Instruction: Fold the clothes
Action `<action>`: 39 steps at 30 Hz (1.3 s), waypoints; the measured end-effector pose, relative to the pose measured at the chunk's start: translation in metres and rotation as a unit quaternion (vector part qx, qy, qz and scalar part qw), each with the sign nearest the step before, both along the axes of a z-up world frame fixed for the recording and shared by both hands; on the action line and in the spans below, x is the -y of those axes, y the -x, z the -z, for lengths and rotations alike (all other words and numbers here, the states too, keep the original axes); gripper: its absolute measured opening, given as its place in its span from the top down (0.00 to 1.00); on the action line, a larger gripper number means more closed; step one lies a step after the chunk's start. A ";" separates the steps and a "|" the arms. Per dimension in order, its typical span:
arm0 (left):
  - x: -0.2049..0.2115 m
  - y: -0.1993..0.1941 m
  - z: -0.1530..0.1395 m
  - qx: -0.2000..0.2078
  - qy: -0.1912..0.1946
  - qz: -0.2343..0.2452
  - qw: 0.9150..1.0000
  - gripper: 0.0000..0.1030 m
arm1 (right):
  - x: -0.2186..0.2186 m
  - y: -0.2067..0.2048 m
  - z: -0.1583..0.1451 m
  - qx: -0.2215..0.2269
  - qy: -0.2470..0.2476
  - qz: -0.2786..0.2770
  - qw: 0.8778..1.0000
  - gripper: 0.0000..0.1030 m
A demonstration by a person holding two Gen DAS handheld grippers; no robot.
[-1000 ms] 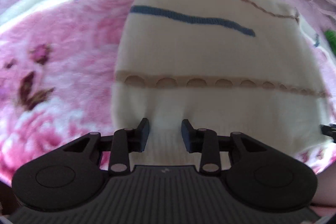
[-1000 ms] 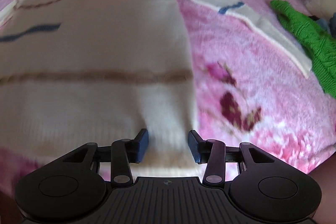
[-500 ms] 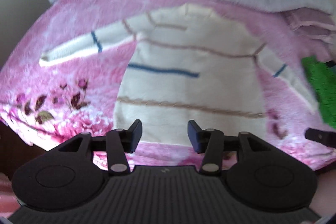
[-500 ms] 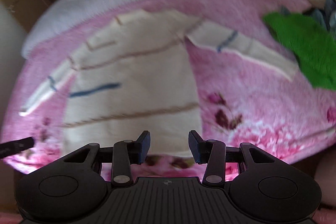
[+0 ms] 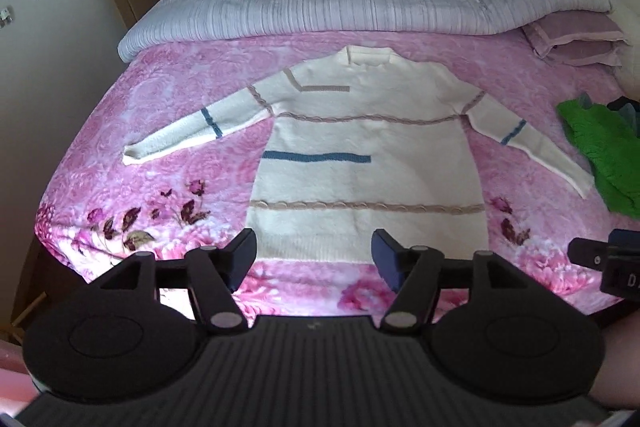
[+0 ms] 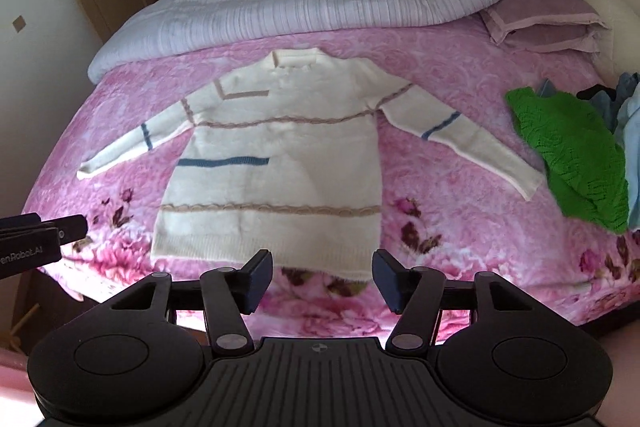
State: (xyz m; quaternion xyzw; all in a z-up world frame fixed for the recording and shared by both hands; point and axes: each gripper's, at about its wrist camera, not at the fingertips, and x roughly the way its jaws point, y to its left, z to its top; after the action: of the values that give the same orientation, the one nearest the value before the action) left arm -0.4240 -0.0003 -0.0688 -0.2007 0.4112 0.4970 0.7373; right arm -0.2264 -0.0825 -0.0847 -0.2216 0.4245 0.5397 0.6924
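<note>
A: So, going left to right, what is there now?

B: A door and pale wall on the far left. Then a pink flowered blanket [image 5: 168, 115] covering the bed, with a cream sweater [image 5: 368, 163] spread flat on it, collar toward the far end, both sleeves stretched out to the sides. At the right lies a green knit garment [image 5: 600, 155], just beside the right cuff.

A: And the grippers?

B: A second ago both sat low over the sweater's hem with jaws fairly narrow. Now both have lifted well clear, so the whole garment is in view. The left gripper [image 5: 314, 253] is opening and has nothing between its jaws. The right gripper [image 6: 322, 273] is opening too, also empty.

A: Meaning what for the folding?

B: Likely the hem has been smoothed and released. The sweater looks laid out but not yet folded; a sleeve seems the natural next grab.
</note>
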 end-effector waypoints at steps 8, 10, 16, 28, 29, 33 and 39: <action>0.026 0.003 -0.007 -0.005 -0.007 0.004 1.000 0.41 | 0.028 0.000 -0.012 0.012 -0.009 0.012 1.000 0.42; 0.030 0.003 -0.008 -0.007 -0.007 0.003 1.000 0.41 | 0.033 0.001 -0.015 0.013 -0.010 0.012 1.000 0.42; 0.039 0.007 -0.008 -0.005 0.003 0.003 1.000 0.41 | 0.041 0.003 -0.018 0.001 -0.001 0.007 1.000 0.42; 0.046 0.004 -0.007 -0.007 0.005 0.011 1.000 0.41 | 0.051 -0.004 -0.019 -0.027 0.004 0.028 0.999 0.42; 0.046 0.004 -0.006 -0.006 0.007 0.012 1.000 0.41 | 0.051 -0.003 -0.019 -0.025 0.007 0.029 0.999 0.42; 0.043 0.003 -0.002 -0.003 0.016 0.013 1.000 0.41 | 0.049 -0.003 -0.016 -0.022 0.017 0.034 0.999 0.42; 0.033 0.003 0.004 0.005 0.026 0.012 1.000 0.41 | 0.042 -0.003 -0.014 -0.024 0.023 0.039 0.999 0.42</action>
State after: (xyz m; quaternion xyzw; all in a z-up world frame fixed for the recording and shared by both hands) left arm -0.4270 -0.0333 -0.0726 -0.2173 0.4229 0.4762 0.7397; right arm -0.2231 -0.1250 -0.0702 -0.2082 0.4614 0.5076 0.6972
